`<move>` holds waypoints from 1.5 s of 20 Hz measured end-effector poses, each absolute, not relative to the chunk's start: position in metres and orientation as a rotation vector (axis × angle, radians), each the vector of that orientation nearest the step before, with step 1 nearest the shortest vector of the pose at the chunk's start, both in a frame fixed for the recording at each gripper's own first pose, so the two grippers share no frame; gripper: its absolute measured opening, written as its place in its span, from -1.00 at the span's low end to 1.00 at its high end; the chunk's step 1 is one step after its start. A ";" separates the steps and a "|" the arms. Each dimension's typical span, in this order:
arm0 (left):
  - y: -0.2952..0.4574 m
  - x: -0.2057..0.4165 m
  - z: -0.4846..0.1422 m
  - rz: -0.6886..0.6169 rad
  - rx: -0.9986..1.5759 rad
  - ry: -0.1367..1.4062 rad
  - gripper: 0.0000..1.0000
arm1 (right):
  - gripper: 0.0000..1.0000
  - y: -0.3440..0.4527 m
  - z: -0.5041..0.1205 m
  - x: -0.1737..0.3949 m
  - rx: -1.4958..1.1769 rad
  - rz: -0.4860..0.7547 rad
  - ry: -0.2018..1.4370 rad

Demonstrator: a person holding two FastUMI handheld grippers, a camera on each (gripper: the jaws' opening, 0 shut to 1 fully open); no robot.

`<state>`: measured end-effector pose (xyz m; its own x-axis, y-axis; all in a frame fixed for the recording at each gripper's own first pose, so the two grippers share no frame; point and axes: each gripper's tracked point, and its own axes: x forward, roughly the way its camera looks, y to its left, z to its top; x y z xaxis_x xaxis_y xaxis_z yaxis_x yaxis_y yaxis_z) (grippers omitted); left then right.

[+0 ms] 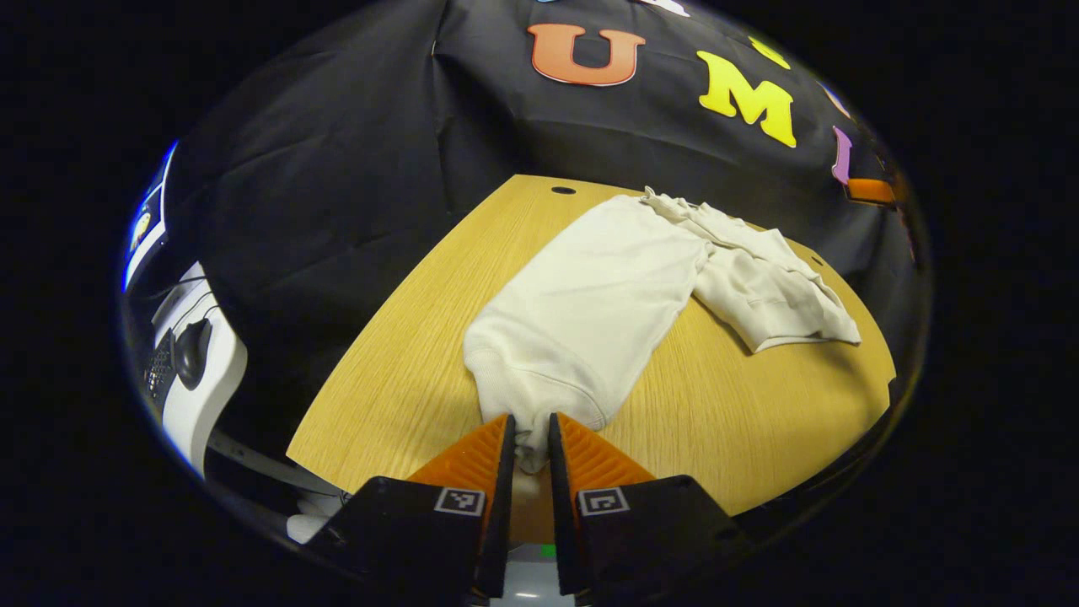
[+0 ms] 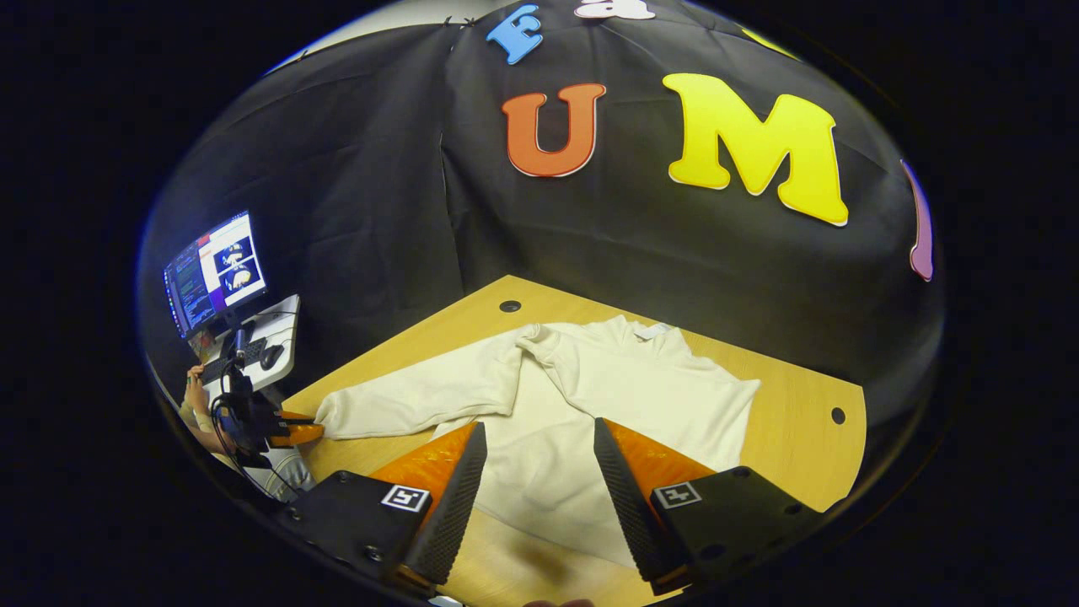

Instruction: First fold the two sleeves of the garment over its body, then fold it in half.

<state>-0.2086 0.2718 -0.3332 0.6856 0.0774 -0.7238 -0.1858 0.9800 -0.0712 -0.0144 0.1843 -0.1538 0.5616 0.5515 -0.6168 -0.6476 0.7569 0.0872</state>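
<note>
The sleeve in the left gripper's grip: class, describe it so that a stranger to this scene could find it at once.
Start at the wooden table, where a cream sweatshirt lies spread flat. One sleeve stretches out from the body towards the table's edge, its ribbed cuff pinched by the left gripper. The other sleeve lies crumpled, with nothing gripping it.

Both views were evenly lit from above, so the light wooden table [image 1: 405, 371] looked bright and warm, while the cream long-sleeved garment [image 1: 590, 312] cast only a thin, soft shadow along its edges. The fisheye lenses bent the table's straight edges into curves and squeezed detail toward the rims, where the picture dimmed and softened. The glowing computer monitor [image 2: 215, 274] was slightly overexposed, and the centres stayed sharp.
</note>
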 end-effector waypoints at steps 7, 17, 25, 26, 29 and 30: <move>0.266 -0.191 -0.313 0.224 -0.357 0.768 -0.94 | 0.62 0.155 -0.157 -0.016 -0.117 0.652 0.681; 0.238 -0.074 -0.185 0.130 -0.395 0.523 -0.94 | 0.62 0.094 -0.138 0.007 -0.002 0.560 0.637; 0.178 0.052 -0.105 -0.052 -0.317 0.399 -0.94 | 0.61 0.005 -0.113 0.033 0.122 0.392 0.584; 0.166 0.067 -0.098 -0.087 -0.289 0.396 -0.94 | 0.61 -0.011 -0.111 0.034 0.130 0.365 0.580; 0.121 0.114 -0.082 -0.207 -0.201 0.395 -0.94 | 0.66 -0.057 -0.106 0.036 0.177 0.265 0.556; 0.106 0.129 -0.077 -0.246 -0.178 0.390 -0.94 | 0.66 -0.073 -0.104 0.033 0.191 0.233 0.550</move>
